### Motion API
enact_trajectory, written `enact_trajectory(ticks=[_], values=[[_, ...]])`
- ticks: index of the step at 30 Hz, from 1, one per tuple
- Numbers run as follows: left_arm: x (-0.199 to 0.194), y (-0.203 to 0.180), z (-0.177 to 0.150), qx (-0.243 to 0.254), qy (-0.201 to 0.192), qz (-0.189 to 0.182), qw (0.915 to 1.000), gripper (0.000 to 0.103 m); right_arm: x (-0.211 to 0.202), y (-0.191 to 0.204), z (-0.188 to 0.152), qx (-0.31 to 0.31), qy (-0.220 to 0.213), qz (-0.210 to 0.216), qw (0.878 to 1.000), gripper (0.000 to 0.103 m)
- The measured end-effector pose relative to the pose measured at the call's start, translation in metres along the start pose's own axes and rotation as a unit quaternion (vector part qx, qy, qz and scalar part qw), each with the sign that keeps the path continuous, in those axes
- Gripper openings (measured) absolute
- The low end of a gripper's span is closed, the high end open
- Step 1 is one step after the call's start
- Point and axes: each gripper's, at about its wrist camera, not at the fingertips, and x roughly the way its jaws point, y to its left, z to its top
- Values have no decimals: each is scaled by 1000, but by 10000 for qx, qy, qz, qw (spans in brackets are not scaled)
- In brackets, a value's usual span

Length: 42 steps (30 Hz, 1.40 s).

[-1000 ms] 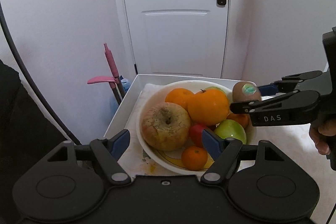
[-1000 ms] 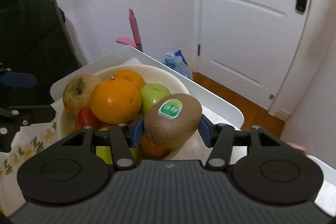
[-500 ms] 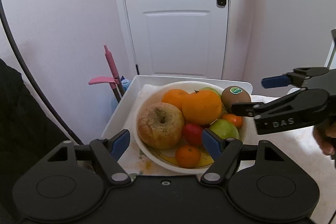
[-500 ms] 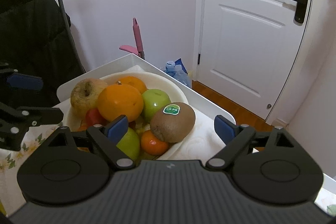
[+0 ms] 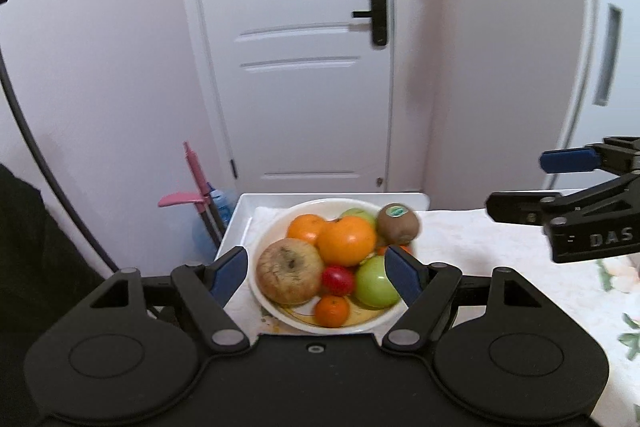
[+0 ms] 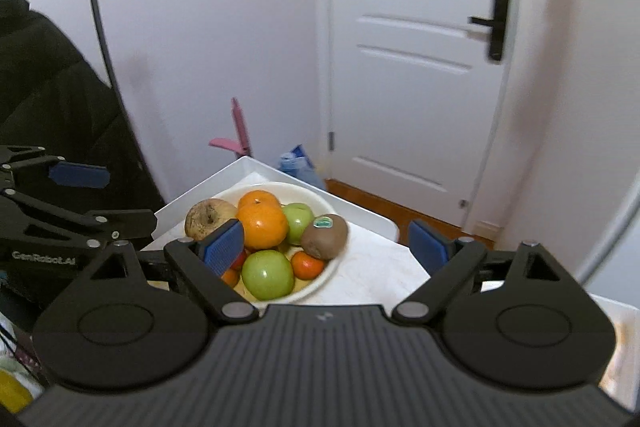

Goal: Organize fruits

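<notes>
A white bowl (image 5: 280, 311) (image 6: 316, 287) on the table holds several fruits: a brown-blotched apple (image 5: 289, 275), a large orange (image 5: 346, 239), green apples (image 6: 267, 274), a small red fruit (image 5: 338, 279) and small tangerines. A kiwi (image 5: 398, 223) (image 6: 324, 235) with a green sticker rests at the bowl's right rim. My left gripper (image 5: 316, 277) is open and empty, in front of the bowl. My right gripper (image 6: 326, 247) is open and empty, drawn back to the right of the bowl; it also shows in the left wrist view (image 5: 532, 187).
The bowl stands on a pale floral cloth (image 5: 500, 251) over a white table (image 5: 320, 197). A white door (image 5: 304, 47) is behind, with a pink mop (image 5: 196, 183) and a blue bottle on the floor. A black jacket (image 6: 48, 99) hangs at left.
My right gripper opened and let go of the kiwi, which now rests at the bowl's right rim. Both grippers have pulled back and up from the bowl.
</notes>
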Motion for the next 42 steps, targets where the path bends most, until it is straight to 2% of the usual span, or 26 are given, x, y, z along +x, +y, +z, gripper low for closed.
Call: enact_trajectory(ticks=[6,10,13,19,26,42], values=[[-31,-12,8,76,-90,-259,9996,89,-64,-1,-1,552,-63,-515,9971,103],[-53,-22,7,92,-268,-366,9989,100,-93,-3,-8,981,-52,-1002,9901,103],[-66,-30,5,104,-357,-388,9986,101,-109,-4,-17,1261,-3,-1287,9836,103],[-77,-39,-2,112,-431,-349,9984,103,-129,-2,-39,1418,228,-1764,9738,103],[-85,-48,-13,136,-395,-325,9986,103,-139,4,-58,1534,416,-1962,9676,103],[-92,-54,-14,198,-423,-354,9983,103,-150,0,-61,1656,394,-2080,9632,103]])
